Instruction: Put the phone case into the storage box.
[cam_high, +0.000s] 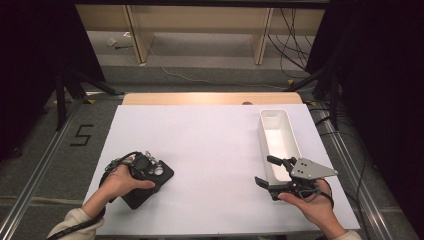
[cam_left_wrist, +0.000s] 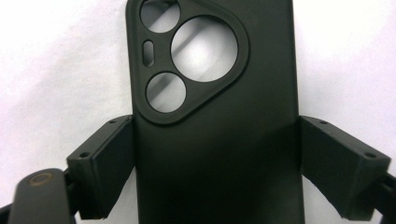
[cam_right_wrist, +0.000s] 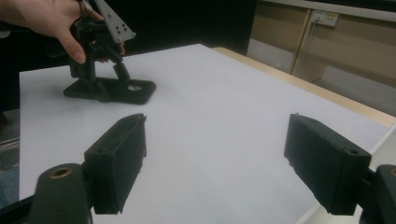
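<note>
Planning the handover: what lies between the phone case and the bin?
Bare white tabletop between phone case and bin, seen in the high view.

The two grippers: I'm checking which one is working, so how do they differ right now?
The left gripper points down with its fingers straddling the black phone case on the white table; the right gripper points level with nothing between its fingers. The right gripper sits beside the white bin. Both have black fingers.

A table (cam_high: 210, 98) with a light wooden top, mostly covered by a white sheet (cam_high: 210, 150). On the sheet lie a black phone case (cam_high: 150, 182), flat, near the front left, and a long white tray (cam_high: 279, 137) along the right edge
</note>
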